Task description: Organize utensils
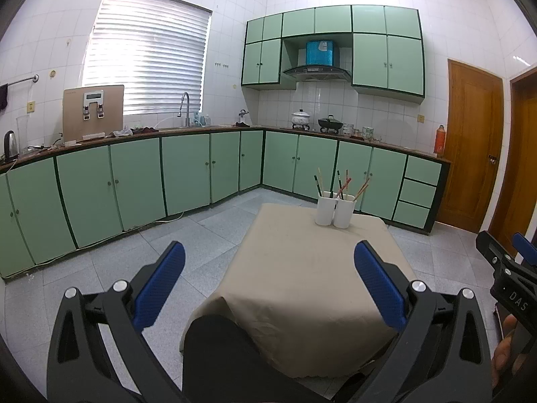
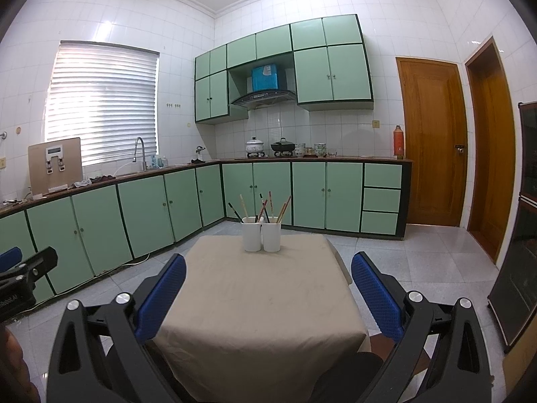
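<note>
Two white cups stand side by side at the far end of a small table (image 1: 302,285) (image 2: 261,302) covered with a beige cloth. The left cup (image 1: 325,211) (image 2: 251,234) and the right cup (image 1: 344,211) (image 2: 271,236) each hold several chopsticks (image 1: 342,184) (image 2: 265,207) sticking up at angles. My left gripper (image 1: 268,283) is open, held well short of the cups above the table's near end. My right gripper (image 2: 268,290) is open too, also far back from the cups. Both hold nothing.
Green cabinets (image 1: 188,171) line the back and left walls under a counter with a sink tap (image 1: 185,109), pots (image 1: 301,117) and a kettle (image 1: 10,144). Wooden doors (image 2: 433,141) stand at the right. A dark cabinet (image 2: 523,221) is at the far right. Tiled floor surrounds the table.
</note>
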A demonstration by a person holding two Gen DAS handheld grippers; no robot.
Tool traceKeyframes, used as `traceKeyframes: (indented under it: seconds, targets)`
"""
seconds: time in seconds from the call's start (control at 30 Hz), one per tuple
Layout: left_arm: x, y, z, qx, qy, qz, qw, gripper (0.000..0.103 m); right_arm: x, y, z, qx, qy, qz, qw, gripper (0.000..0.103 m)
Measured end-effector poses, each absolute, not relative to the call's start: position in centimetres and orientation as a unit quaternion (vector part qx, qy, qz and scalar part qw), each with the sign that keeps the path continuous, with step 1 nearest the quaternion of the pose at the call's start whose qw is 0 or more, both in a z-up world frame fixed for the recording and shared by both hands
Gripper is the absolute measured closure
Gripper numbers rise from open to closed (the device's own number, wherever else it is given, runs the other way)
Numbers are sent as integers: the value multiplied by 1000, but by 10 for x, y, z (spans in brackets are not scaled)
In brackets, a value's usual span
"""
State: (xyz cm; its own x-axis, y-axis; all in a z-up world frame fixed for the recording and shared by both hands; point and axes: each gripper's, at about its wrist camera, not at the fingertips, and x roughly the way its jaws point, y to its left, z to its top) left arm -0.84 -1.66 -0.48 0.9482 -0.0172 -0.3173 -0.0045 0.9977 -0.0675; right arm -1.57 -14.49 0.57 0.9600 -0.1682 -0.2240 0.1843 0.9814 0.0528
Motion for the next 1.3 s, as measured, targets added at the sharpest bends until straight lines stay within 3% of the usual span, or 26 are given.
traceKeyframes:
  seconds: [1.3]
  targets:
    - [-15,-25,-3,-34,153,2,988,5,-16,-147,5,36,108,-86,990,6]
